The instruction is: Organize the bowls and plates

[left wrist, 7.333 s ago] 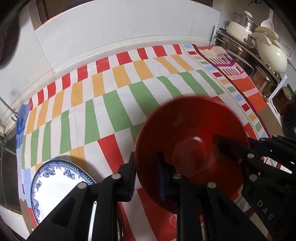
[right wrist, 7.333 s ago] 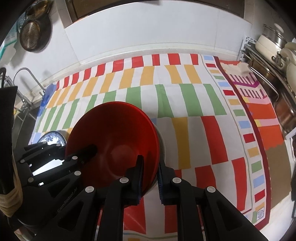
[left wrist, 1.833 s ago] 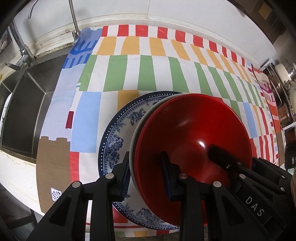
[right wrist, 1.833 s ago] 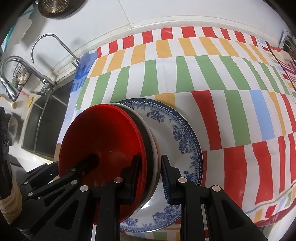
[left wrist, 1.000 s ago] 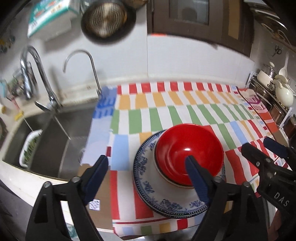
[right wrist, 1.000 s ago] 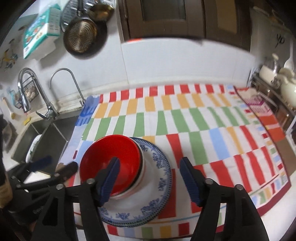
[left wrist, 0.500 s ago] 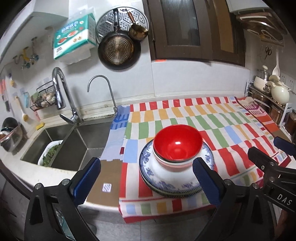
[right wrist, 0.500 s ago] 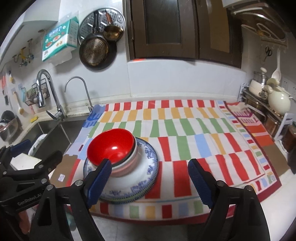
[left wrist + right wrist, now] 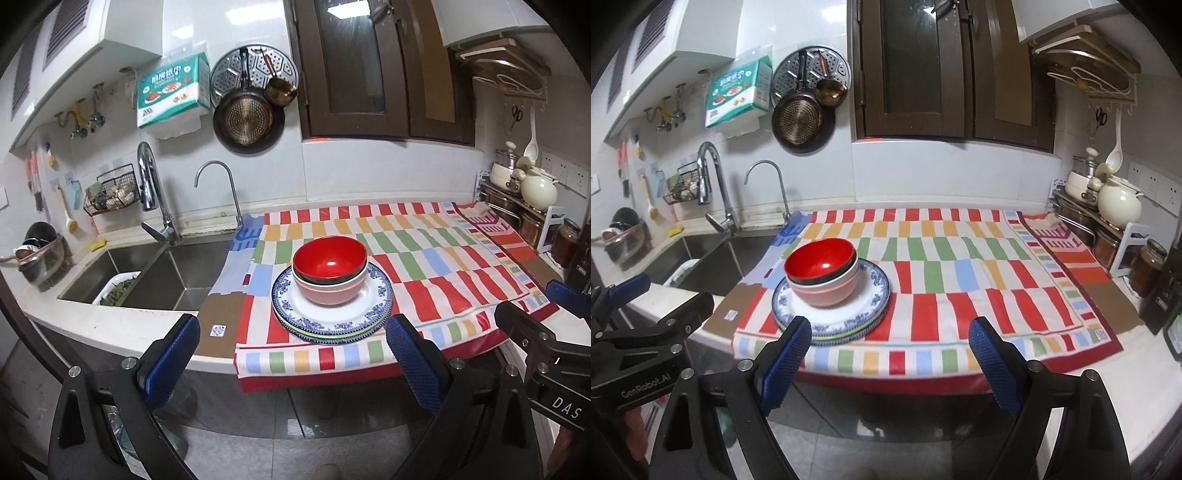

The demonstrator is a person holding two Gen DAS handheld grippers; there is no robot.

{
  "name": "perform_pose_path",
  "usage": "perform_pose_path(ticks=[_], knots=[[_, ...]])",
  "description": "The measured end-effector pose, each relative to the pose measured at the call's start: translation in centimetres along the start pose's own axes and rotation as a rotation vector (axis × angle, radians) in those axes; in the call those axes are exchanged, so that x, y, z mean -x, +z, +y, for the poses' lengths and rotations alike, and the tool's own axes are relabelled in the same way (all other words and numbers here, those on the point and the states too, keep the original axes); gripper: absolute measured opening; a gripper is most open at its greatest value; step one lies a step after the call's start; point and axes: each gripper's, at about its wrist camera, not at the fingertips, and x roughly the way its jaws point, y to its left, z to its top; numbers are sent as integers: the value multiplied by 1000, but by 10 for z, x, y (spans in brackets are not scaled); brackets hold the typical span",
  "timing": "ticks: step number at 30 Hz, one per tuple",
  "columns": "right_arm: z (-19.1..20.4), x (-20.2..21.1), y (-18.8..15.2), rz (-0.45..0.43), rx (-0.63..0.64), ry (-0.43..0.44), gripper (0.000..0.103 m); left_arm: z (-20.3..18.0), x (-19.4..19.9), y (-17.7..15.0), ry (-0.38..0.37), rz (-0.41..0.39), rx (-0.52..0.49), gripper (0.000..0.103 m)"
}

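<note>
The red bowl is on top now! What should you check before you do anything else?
1. Red bowl nested in the white bowl: ok, though it sits a bit tilted.
2. Bowls resting on the blue-patterned plate: ok.
3. Plates stacked evenly: cannot tell; a green-rimmed plate peeks out underneath.
4. Stack safely away from the counter edge: not ok, it sits near the front edge of the striped cloth.
5. Left gripper open and empty: ok.
6. Right gripper open and empty: ok.

"DAS" on right tool (image 9: 565, 408); "GenRobot.AI" on left tool (image 9: 646, 387); tissue pack (image 9: 171, 94) print unreadable.
</note>
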Motion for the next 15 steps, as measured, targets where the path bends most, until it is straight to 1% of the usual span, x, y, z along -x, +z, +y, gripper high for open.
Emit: perform_pose_path(ticks=[7, 15], knots=[[-8, 38, -14, -29, -9, 10, 88, -8, 39, -9, 5, -32, -5, 103], [-14, 67, -24, -55, -15, 9, 88, -14, 66, -16, 14, -44, -12, 103]])
